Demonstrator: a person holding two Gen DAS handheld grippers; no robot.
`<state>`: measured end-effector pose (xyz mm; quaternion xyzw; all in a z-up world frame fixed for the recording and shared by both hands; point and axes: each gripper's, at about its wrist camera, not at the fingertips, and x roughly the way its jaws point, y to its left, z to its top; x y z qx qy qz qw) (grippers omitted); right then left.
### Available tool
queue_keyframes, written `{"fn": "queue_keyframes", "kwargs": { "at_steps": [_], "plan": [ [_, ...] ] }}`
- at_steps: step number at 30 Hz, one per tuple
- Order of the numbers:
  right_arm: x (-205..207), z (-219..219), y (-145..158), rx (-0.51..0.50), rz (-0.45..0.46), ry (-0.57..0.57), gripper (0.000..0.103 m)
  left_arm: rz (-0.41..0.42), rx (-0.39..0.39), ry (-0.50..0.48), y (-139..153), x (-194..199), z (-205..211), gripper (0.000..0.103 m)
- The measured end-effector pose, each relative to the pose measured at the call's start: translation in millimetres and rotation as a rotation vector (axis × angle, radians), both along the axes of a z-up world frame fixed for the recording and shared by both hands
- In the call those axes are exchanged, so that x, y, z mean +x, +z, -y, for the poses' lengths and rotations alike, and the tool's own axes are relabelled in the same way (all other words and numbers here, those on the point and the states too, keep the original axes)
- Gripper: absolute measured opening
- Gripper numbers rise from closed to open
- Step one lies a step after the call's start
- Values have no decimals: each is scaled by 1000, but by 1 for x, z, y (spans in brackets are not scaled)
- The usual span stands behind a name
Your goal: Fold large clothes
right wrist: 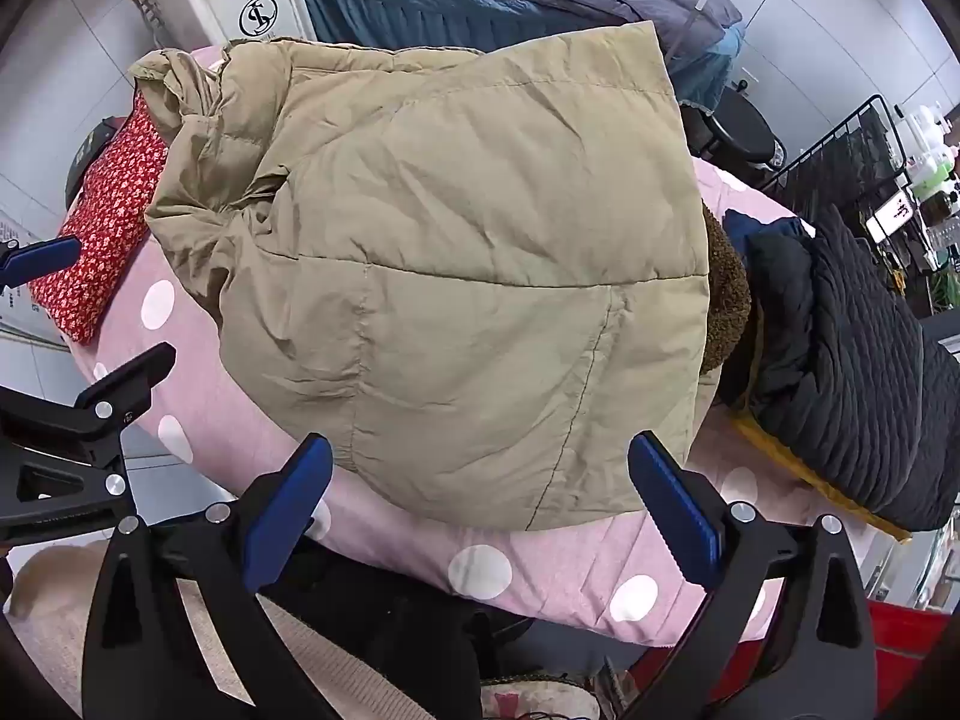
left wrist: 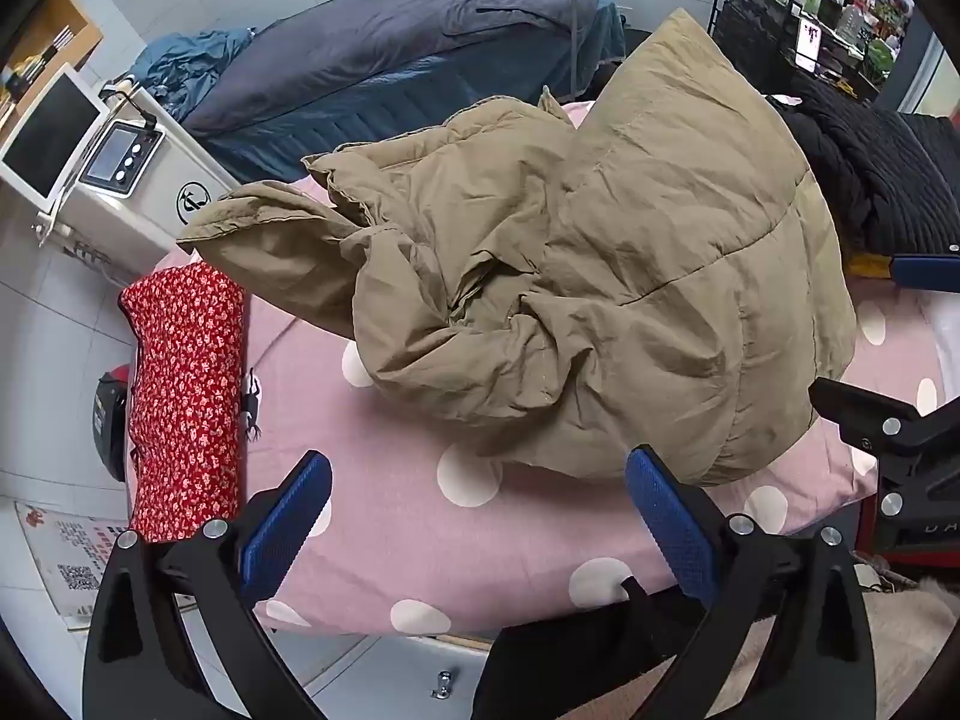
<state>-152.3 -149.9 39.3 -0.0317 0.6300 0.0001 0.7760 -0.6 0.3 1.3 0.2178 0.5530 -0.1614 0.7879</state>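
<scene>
A khaki padded jacket [left wrist: 576,276] lies bunched on a pink table cover with white dots [left wrist: 420,516]. Its sleeves and collar are crumpled at the left, its smoother body at the right. In the right wrist view the jacket [right wrist: 468,276] shows a broad flat panel with its hem toward me. My left gripper [left wrist: 477,516] hovers open above the cover, just short of the jacket's near edge, holding nothing. My right gripper [right wrist: 480,504] is open too, over the jacket's hem, with nothing between its blue pads.
A folded red floral cloth [left wrist: 186,396] lies at the table's left edge. A pile of black knitted clothes [right wrist: 852,372] sits at the right. Behind stand a white machine with a screen [left wrist: 114,174] and a bed with dark bedding [left wrist: 390,42]. A wire rack [left wrist: 780,6] is at the back right.
</scene>
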Motion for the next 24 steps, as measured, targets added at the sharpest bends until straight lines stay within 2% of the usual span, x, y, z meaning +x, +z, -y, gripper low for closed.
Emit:
{"fn": "queue_keyframes", "kwargs": {
  "at_steps": [24],
  "plan": [
    [-4, 0, -3, 1, -12, -3, 97, -4, 12, -3, 0, -2, 1, 97]
  ]
}}
